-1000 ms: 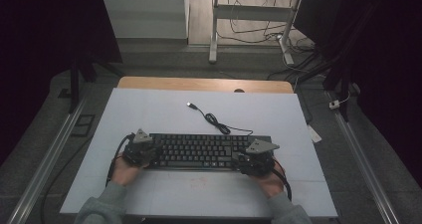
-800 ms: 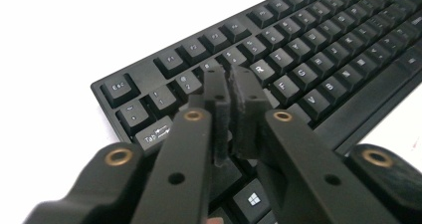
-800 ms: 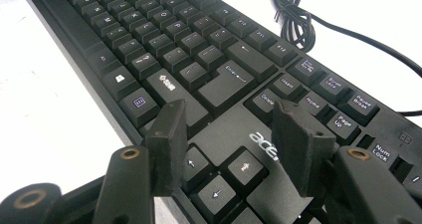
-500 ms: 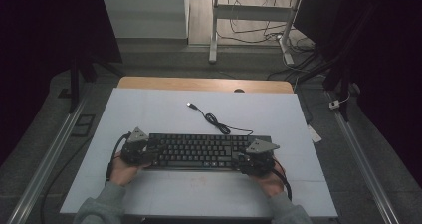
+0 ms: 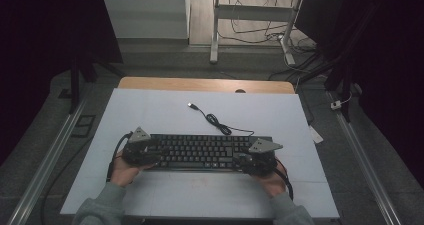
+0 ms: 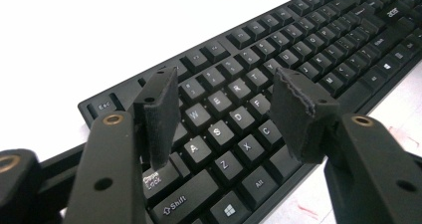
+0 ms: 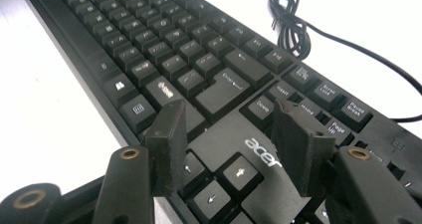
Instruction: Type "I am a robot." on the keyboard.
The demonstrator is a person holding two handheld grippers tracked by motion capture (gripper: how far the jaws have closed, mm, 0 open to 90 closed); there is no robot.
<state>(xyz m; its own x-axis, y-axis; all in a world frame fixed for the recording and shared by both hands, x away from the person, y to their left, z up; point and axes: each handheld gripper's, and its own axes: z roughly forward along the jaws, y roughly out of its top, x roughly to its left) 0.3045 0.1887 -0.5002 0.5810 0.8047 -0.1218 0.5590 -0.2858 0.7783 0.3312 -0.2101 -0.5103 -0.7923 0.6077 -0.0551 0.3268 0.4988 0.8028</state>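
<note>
Both grippers hover over the black keyboard [image 5: 200,151]: left gripper [image 6: 224,114] jaws just been spreading, right gripper [image 7: 229,144] jaws spread too, nothing pinched.

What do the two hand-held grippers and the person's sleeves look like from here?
Both are dark, boxy units. The left hand-held gripper and the right hand-held gripper each carry a grey three-cornered plate on top and trail a black cable. Up close, each has two black jaw arms with brass-coloured rivets and flat, matte black pads, one frayed along an edge. The sleeves are grey-green.
</note>
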